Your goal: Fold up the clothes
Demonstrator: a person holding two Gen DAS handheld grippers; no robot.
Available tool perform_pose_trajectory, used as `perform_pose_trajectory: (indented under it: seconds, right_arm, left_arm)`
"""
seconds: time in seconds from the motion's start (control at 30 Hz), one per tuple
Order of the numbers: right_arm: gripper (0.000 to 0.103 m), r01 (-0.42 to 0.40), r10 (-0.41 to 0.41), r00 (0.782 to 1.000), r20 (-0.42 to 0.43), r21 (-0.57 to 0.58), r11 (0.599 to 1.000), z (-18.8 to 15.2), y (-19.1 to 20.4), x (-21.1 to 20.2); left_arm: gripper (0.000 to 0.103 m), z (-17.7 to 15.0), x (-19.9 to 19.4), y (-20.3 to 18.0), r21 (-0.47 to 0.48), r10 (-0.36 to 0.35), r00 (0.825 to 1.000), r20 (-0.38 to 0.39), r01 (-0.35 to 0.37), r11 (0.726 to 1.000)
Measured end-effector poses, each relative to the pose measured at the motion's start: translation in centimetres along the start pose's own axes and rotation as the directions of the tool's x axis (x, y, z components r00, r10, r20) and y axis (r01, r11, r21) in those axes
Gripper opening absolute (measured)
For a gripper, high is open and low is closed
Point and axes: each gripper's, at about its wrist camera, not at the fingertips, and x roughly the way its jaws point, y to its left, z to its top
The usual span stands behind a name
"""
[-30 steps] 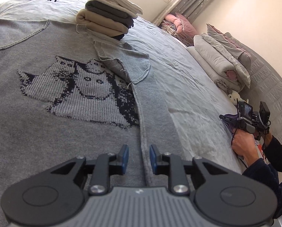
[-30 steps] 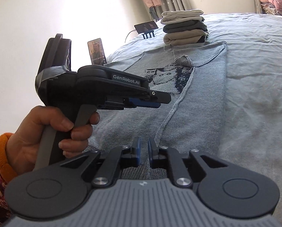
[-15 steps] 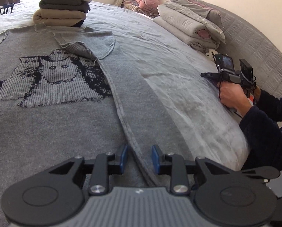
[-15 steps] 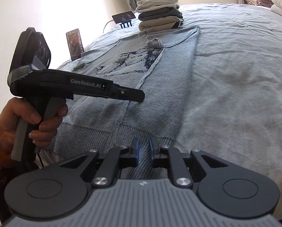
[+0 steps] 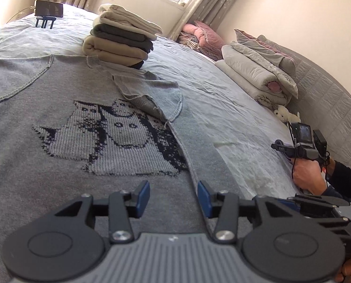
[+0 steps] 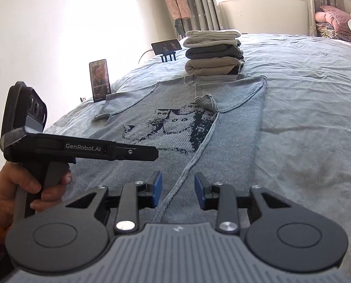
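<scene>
A rumpled pale sheet covers the bed (image 6: 305, 108). 2 phones stand lit near its far edge: one upright (image 6: 100, 80), one sideways on a blue stand (image 6: 167, 47). Rolled grey bedding (image 5: 258, 75) and pink pillows (image 5: 203, 33) line the wall, below curtains (image 6: 199, 0).

Bed (image 6: 305, 108) covered by a wrinkled pale grey sheet

A grey sweater (image 5: 64, 165) is spread flat on it; a stack of folded clothes (image 5: 121, 44) is set at its collar, two propped phones (image 6: 100, 80) (image 6: 166, 46) are stood near the edge, and folded bedding (image 5: 258, 75) is piled by the headboard.
</scene>
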Motion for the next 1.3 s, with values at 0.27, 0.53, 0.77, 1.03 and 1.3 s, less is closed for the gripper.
perform_pose_trajectory:
  seconds: [0.27,0.53,0.77,1.03,1.3]
  right_arm:
    - [0.035,0.023,-0.024,0.999,0.042,0.030,0.999,5.8,-2.4,6.5]
    - [0.035,0.116,-0.124,0.991,0.049,0.145,0.983,9.7,-6.5,12.8]
    - [0.037,0.013,-0.012,1.000,-0.015,0.103,0.995,8.6,-4.2,14.5]
    - [0.037,-0.061,0.062,0.995,-0.076,0.012,0.998,9.7,-0.2,13.0]
    - [0.037,-0.132,0.133,0.991,-0.021,0.055,0.990,11.7,1.7,14.9]
  left_arm:
    - [0.048,2.2,0.7,4.5,-0.062,0.143,0.989,0.046,-0.140,0.988]
    - [0.048,3.7,0.6,8.2,-0.145,0.242,0.968,0.069,-0.230,0.962]
    - [0.048,4.4,-0.8,11.0,-0.221,0.347,0.929,0.129,-0.314,0.923]
    - [0.048,4.5,-4.5,15.4,-0.434,0.524,0.830,0.191,-0.407,0.804]
    - [0.049,5.4,-4.8,17.9,-0.454,0.563,0.803,0.193,-0.436,0.777]
